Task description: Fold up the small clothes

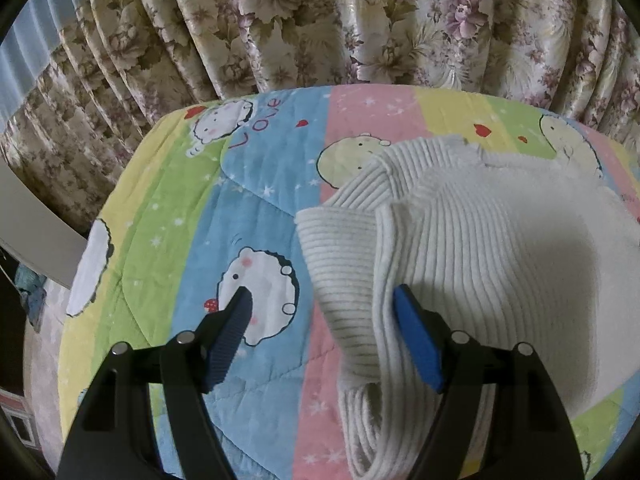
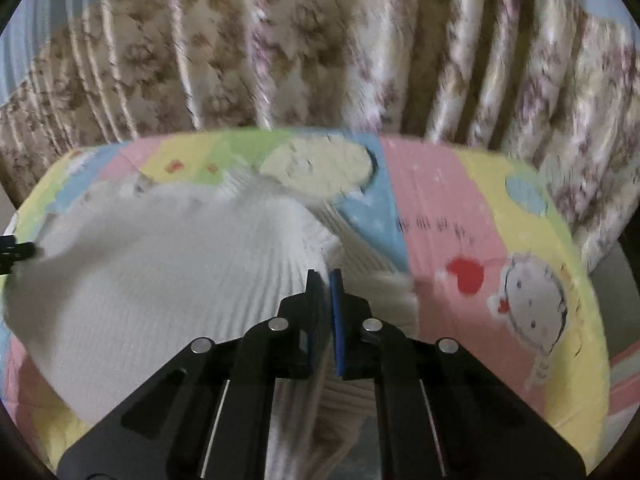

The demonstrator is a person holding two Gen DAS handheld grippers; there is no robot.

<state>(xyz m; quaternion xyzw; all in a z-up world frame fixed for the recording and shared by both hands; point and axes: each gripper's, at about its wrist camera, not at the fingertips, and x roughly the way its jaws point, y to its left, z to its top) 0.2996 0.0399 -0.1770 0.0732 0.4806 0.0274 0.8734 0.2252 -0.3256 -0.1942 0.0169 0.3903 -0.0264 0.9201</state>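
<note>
White ribbed knit sweater [image 1: 500, 240] on the striped pastel cartoon-print quilt [image 1: 256, 216]; left gripper [image 1: 324, 300] open, right gripper [image 2: 325, 280] pinched on the knit.

Sweater lies on the quilt, its body spread flat, one ribbed sleeve [image 1: 340, 264] doubled over along its left side; left gripper's blue pads stand wide apart, one pad over bare quilt just left of the sweater, the other over the sweater's folded edge, nothing clamped between them; right gripper's pads are drawn nearly together at the sweater's right side, a thin fold of knit caught between them (frame blurred, exact contact hard to read); floral pleated curtain [image 1: 320, 20] hangs behind the sweater, past the quilt's far edge.
</note>
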